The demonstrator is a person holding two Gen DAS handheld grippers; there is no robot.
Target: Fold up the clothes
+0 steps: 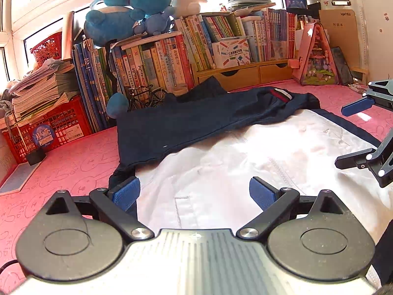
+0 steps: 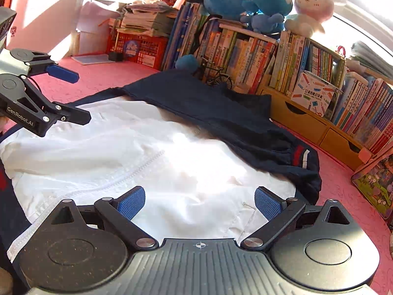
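A white and navy jacket (image 1: 245,157) lies spread on the pink table, its white zipped body (image 2: 152,152) nearest me. A navy sleeve (image 1: 186,120) with a red and white cuff (image 1: 280,93) is folded across its far part; the sleeve also shows in the right wrist view (image 2: 235,118). My left gripper (image 1: 194,194) is open and empty, low over the jacket's left part. My right gripper (image 2: 200,202) is open and empty over the white body. Each gripper shows in the other's view, the right gripper (image 1: 353,135) and the left gripper (image 2: 81,95), both open.
Rows of books (image 1: 172,59) on a wooden shelf with drawers (image 1: 245,73) line the far edge, with plush toys (image 1: 127,12) on top. A red crate (image 1: 49,123) with stacked papers stands far left. A small model bicycle (image 1: 145,97) and a pink toy house (image 1: 316,56) stand by the books.
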